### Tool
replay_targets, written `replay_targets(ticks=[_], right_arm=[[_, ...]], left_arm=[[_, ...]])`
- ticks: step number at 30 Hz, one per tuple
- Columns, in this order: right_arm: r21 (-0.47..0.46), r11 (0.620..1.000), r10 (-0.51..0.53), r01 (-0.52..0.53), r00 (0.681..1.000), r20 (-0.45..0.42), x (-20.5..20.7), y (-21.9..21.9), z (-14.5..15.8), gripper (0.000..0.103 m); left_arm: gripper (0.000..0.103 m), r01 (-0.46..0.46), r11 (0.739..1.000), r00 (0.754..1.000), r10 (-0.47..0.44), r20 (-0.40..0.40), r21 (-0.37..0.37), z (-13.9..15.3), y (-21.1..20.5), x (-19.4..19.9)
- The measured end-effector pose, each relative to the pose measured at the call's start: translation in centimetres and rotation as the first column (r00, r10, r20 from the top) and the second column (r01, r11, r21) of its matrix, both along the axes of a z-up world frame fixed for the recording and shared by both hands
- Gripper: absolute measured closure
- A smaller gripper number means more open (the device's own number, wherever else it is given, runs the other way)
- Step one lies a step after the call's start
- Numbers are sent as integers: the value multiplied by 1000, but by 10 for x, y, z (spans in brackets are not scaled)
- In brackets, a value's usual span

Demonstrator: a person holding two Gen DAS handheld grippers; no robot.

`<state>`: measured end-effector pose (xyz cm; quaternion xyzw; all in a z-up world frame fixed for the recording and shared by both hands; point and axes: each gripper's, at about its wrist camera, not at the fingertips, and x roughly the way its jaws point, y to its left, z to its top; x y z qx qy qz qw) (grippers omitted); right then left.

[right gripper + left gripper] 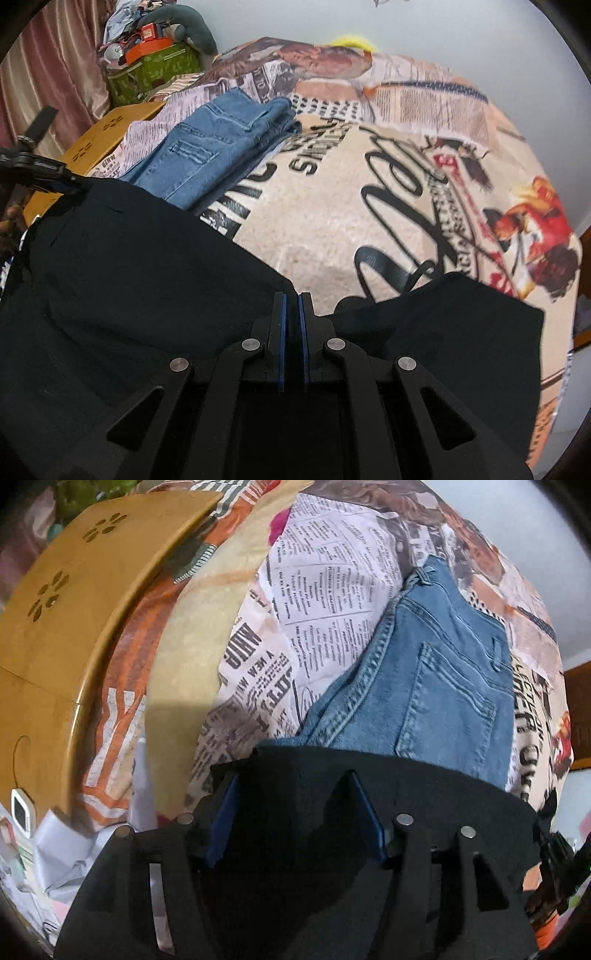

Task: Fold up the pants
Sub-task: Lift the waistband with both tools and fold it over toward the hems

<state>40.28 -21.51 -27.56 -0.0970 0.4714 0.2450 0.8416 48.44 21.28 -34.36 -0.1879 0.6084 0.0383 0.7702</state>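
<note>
The right gripper (291, 299) pinched the black pants (110, 277). The left gripper (291, 779) was apart over them. Folded blue jeans (436, 686) lay farther away.

Folded blue jeans (218, 147) block the bed's (325, 236) far left, with a wooden headboard (55, 635) and cluttered green box (155, 72) beyond. Right of the jeans, printed bedspread lies open. Black pants (129, 295) cover the near edge.
</note>
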Motion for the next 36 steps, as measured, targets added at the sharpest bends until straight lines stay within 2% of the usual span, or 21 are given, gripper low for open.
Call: replay_targets(ticks=[2,3,4,9,12,15,19,22,27,36], right_arm=[[15,1000,-5,5,1000,-8,0,-1,-2,98],[20,1000,-8,8,1000,-11,0,-1,-2,98],[23,1000,-9,10,1000,-13,0,-2,-3,98],[14,1000,-13,12,1000,10,-3,-1,5,98],[26,999,-25,24,998,49,-7,-3,20,98],[28,999,-42,40,993,113,-13,-3,42,98],[47,996,-80,72,977,199,-22,-5,74,99],[67,995,-85,72,972,219,-29,-7,91,99],[58,998,-51,39,970,236,-50,-6,104,99],[75,997,-17,0,975,221,-111,-9,112,99]], left_arm=[[55,24,998,1000,-25,9,55,2,-6,1],[65,30,995,999,-31,10,92,3,-8,0],[68,33,992,999,-35,13,126,5,-11,-2],[85,-12,993,999,6,53,120,21,-10,-12],[86,-14,988,995,-2,101,156,42,-18,-17],[87,-16,980,983,-20,184,197,79,-23,-27],[87,-33,979,959,-25,282,200,123,-20,-43],[87,-31,979,941,-39,335,201,147,-13,-54],[87,-22,976,925,-63,376,217,166,-15,-85],[88,-18,960,912,-99,399,280,176,-21,-146]])
